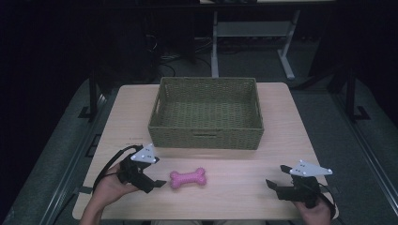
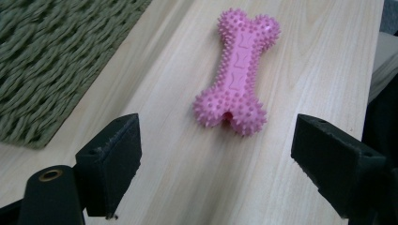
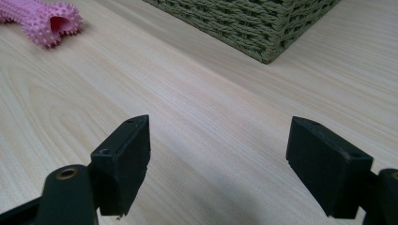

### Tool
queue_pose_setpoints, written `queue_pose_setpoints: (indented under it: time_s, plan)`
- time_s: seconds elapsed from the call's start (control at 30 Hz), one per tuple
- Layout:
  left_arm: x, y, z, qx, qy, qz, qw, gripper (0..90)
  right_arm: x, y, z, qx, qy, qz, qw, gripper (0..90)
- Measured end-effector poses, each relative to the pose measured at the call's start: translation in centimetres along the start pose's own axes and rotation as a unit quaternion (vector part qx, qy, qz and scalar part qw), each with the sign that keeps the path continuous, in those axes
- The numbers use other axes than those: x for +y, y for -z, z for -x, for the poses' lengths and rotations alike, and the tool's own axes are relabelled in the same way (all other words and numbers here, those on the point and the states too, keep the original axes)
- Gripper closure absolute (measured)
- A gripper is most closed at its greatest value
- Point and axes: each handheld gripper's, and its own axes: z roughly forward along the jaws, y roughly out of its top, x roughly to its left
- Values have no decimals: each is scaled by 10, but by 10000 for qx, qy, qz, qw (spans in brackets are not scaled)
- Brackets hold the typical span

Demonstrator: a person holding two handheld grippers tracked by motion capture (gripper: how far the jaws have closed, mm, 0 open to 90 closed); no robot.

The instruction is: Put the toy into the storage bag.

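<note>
Clearly the left gripper was lined up on the pink bone toy, its jaws spread wide with the toy's near end just ahead of them. That toy lay flat on the table, in front of the woven basket and apart from it. It looked light, rubbery and a little squashy, its nubs likely giving good grip; the narrow middle seemed the best place to pinch. Well off to the side, the right gripper hung with jaws spread, holding nothing.

Left tongs spread wide, right tongs likewise — both hand-held, low
</note>
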Motion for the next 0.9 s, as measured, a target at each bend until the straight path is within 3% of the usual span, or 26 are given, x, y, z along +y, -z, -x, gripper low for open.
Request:
queue_pose_setpoints:
  time_s: [0.37,0.5,0.9]
  plan:
    - [19,-17,1,-95,-258,-301,9992,162,0,0,-1,7,-15,5,10000,217]
    - [25,-23,2,-195,-282,-344,9988,203,0,0,-1,11,9,17,10000,217]
    - [37,-44,4,-300,-471,-701,9960,225,1,2,-2,13,32,34,10000,217]
